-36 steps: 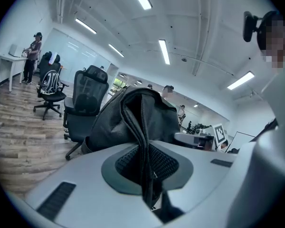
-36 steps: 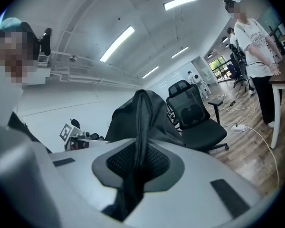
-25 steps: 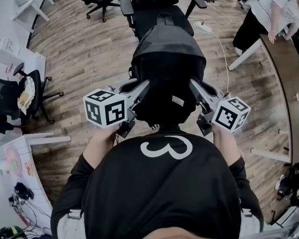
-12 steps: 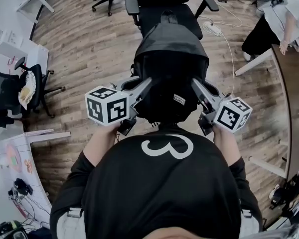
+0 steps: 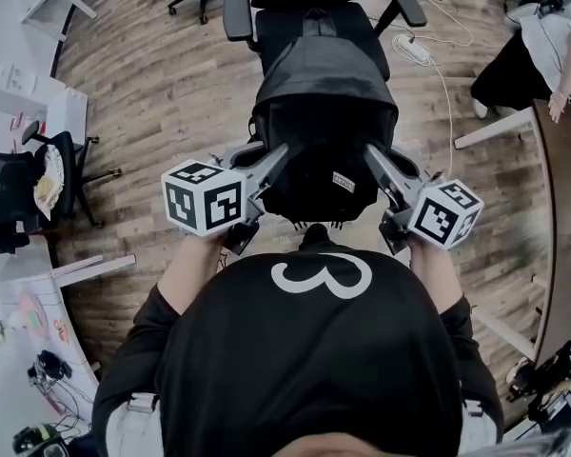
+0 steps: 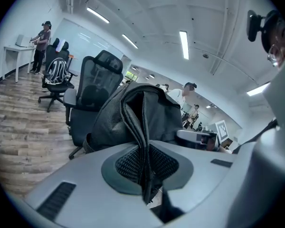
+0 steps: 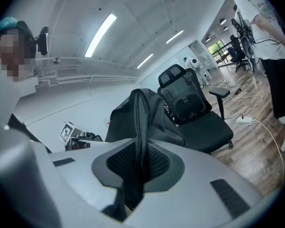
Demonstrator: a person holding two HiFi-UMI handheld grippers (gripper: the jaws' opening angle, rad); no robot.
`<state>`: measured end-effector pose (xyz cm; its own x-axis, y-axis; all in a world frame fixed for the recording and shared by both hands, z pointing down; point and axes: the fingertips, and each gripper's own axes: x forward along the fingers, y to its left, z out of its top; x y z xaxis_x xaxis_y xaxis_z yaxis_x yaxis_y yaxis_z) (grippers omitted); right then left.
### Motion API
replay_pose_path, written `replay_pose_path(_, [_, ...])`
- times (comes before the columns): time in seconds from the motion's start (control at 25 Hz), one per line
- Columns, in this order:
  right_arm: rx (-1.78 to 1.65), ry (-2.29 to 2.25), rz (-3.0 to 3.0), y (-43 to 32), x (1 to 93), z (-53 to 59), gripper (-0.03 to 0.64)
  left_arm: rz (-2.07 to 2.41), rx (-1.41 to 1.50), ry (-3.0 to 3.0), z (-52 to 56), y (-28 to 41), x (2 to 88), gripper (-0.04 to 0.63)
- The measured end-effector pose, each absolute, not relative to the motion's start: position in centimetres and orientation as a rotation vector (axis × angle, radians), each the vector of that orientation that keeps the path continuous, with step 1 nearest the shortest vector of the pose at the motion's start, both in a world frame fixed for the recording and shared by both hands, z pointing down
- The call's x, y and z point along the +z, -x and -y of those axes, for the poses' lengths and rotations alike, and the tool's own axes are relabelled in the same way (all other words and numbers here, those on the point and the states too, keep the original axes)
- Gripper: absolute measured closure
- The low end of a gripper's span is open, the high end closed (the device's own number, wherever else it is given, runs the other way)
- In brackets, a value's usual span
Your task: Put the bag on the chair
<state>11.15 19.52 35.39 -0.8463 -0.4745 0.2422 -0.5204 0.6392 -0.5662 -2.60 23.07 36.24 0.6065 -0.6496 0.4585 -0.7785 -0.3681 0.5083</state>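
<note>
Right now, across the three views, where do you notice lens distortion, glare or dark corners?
Head view: fisheye curves the floorboards toward the edges, and the black bag shows little detail. Left gripper view: round black vignette; ceiling light blown out white. Right gripper view: same vignette, ceiling strip likewise overexposed.

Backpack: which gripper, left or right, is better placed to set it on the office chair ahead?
Neither has an edge. The left gripper and the right gripper each pinch a fold of the black backpack from opposite sides, and the office chair stands straight ahead. Probably both should lower it together.
</note>
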Motion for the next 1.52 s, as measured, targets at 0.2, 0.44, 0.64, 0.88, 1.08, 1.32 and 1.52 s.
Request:
replay_pose_path(0.2, [1.002, -0.855, 2.782, -11.8, 35.9, -17.4, 0.558, 1.118, 0.248, -2.125, -20.8, 1.9, 36.8, 0.549])
replay_pose_path(0.44, [1.002, -0.866, 2.778, -13.6, 36.4, -10.4, 0.559, 1.121, 0.260, -2.130, -13.7, 0.1, 37.2, 0.549])
replay_pose_path(0.64, [0.981, -0.889, 2.776, -14.1, 36.2, -7.9, 0.559, 1.115, 0.259, -2.138, -11.6, -0.5, 37.2, 0.549])
replay_pose_path(0.88, [0.971, -0.897, 2.781, -13.8, 36.1, -5.6, 0.558, 1.126, 0.258, -2.150, -9.2, -0.1, 36.9, 0.549])
replay_pose_path(1.08, [0.974, -0.903, 2.783, -13.4, 36.1, -4.0, 0.559, 1.122, 0.261, -2.159, -7.6, 0.3, 36.7, 0.549])
replay_pose_path(1.32, [0.971, -0.918, 2.776, -12.7, 35.8, -0.9, 0.558, 1.108, 0.252, -2.162, -4.3, 0.9, 36.6, 0.549])
replay_pose_path(1.52, [0.966, -0.931, 2.763, -11.9, 36.2, 2.1, 0.559, 1.094, 0.254, -2.160, -1.3, 1.8, 37.2, 0.549])
